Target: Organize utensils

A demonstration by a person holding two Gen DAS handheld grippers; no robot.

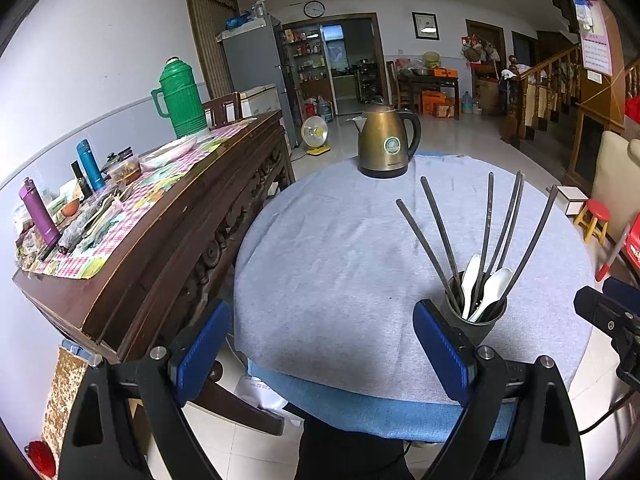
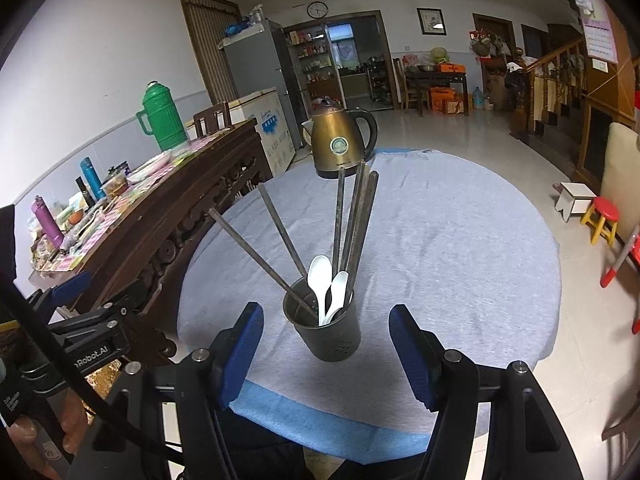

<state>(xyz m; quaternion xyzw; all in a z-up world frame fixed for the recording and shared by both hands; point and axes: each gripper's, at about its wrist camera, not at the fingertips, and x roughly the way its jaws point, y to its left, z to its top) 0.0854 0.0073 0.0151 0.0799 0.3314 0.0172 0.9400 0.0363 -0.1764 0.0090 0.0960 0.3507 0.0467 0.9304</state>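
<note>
Left gripper (image 1: 320, 344) and right gripper (image 2: 326, 354) spread, gripping nothing; utensil holder (image 2: 326, 330) upright near table's (image 2: 460, 240) front edge, open cloth beyond.

Utensil cup (image 2: 327, 332) upright on a round, grey-clothed table (image 2: 460, 248).
Chopsticks (image 2: 352, 220) and two white spoons (image 2: 326, 292) fan from it; the right gripper (image 2: 326, 344), jaws apart, hangs before the cup without touching. A brass-coloured kettle (image 2: 336, 142) stands behind.
</note>
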